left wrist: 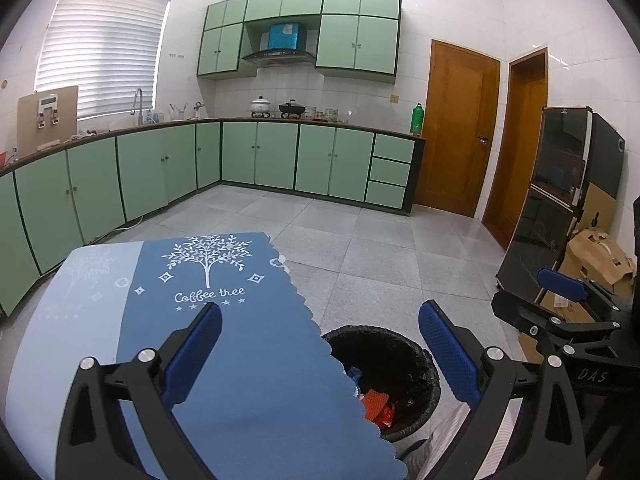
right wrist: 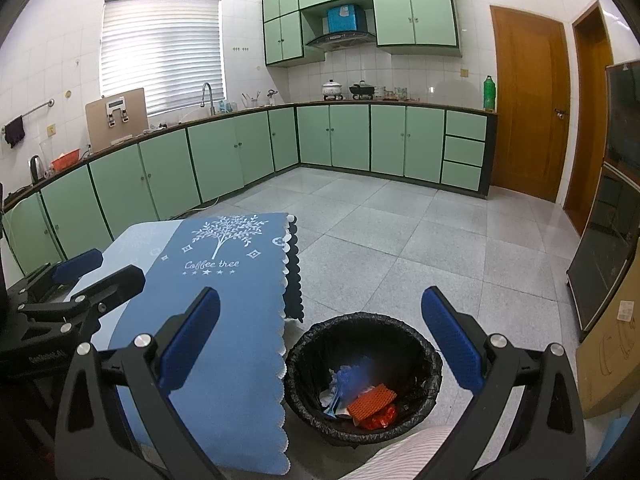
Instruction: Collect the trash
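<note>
Tablecloth [right wrist: 224, 300] printed "Coffee tree", bin [right wrist: 362, 376] beside it holding wrappers [right wrist: 370, 402], both grippers' jaws spread, empty.

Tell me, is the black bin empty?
Not empty. The round bin with its black bag liner holds an orange mesh scrap, a red wrapper and blue-white bits.

bins: 1 [right wrist: 364, 376] | tablecloths: 1 [right wrist: 232, 320] | doors: 2 [right wrist: 528, 100]
</note>
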Motion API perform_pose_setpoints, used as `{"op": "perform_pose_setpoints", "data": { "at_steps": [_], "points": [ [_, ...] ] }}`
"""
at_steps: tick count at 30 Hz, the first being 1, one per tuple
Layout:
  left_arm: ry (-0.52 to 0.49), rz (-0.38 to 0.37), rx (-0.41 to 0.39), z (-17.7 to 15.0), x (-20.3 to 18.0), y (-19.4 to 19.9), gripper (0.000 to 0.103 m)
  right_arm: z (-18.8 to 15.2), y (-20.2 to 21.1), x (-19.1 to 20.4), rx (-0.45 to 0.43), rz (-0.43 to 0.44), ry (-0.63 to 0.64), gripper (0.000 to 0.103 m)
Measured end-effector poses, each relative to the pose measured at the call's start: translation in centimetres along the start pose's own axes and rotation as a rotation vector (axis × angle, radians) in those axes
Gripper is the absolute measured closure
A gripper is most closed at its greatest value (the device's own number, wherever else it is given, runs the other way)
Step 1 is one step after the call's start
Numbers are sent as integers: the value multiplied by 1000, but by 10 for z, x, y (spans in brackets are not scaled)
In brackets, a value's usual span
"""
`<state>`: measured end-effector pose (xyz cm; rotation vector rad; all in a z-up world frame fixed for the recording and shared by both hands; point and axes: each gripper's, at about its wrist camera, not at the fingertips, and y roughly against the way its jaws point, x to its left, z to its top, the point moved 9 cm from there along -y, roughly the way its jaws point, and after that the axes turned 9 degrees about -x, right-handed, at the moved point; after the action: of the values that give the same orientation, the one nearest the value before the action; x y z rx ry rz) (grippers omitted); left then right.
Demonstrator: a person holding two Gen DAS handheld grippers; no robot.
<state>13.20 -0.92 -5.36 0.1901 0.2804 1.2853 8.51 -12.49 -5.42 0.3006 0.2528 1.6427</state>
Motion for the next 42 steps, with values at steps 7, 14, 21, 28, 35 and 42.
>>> {"op": "perform_pose_setpoints", "data": {
  "at_steps": [7, 14, 21, 28, 35, 42],
  "points": [
    [1, 0, 0, 0, 0, 1, 6, 0, 0, 0, -1, -4, -1, 5],
    [1, 1, 0, 0, 0, 1, 6, 3, -1, -1, -3, -7, -2, 5],
    [2, 2, 5, -1, 3, 1, 6, 4, -2, -2, -3, -7, -1, 5],
    [1, 1, 5, -1, 3, 1, 6, 3, -2, -2, -4, -6, -1, 5],
    [-1, 2, 5, 0, 3, 1, 6, 3, -2, -2, -5, -6, 0, 5],
    [-1, 2, 4, 0, 3, 1, 6, 3, -2, -2, -3, -5, -2, 5]
  ]
}}
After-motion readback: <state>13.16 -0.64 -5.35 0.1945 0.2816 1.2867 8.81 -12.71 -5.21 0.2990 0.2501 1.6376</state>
